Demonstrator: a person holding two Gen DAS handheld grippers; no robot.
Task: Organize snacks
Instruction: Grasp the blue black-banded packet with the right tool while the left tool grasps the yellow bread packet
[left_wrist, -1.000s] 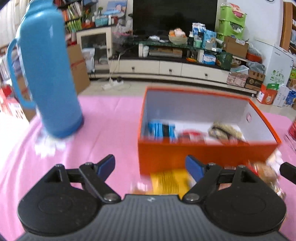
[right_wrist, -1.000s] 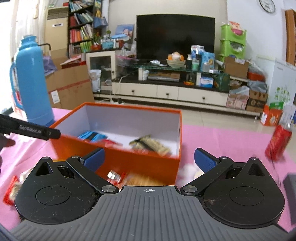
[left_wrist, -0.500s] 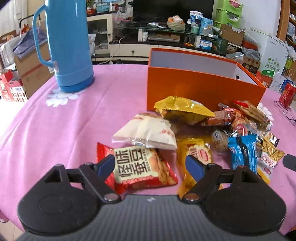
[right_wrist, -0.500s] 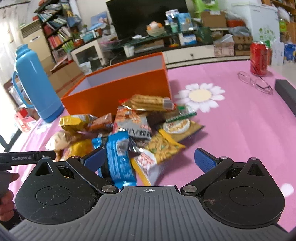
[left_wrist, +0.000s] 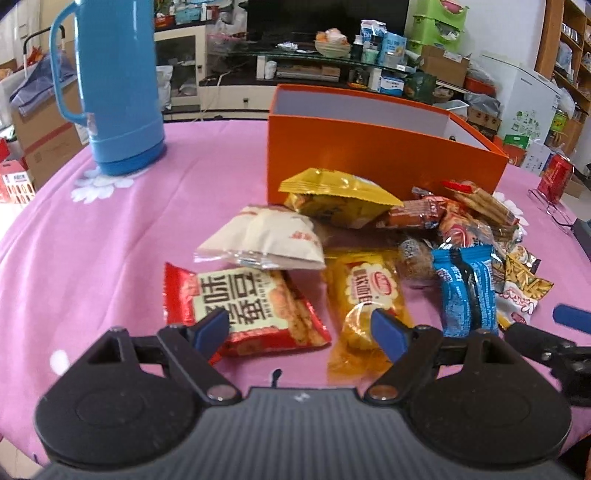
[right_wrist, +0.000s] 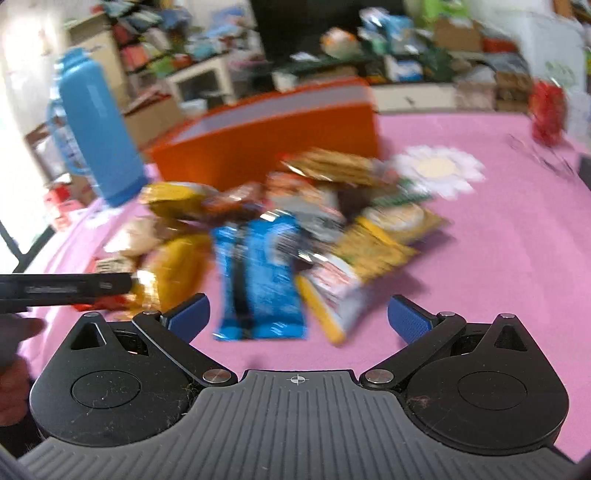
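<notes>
A pile of snack packets lies on the pink tablecloth in front of an orange box, which also shows in the right wrist view. My left gripper is open and empty, low over a red cracker packet and a yellow packet. A white packet and a blue packet lie beyond. My right gripper is open and empty, just short of the blue packet. The right wrist view is blurred.
A tall blue thermos stands at the back left of the table. A red can and glasses lie at the far right. The left gripper's body shows at the left of the right wrist view.
Both grippers have drawn back from the orange box and dropped low toward the snack pile. The right one is still moving. Both stayed open.
</notes>
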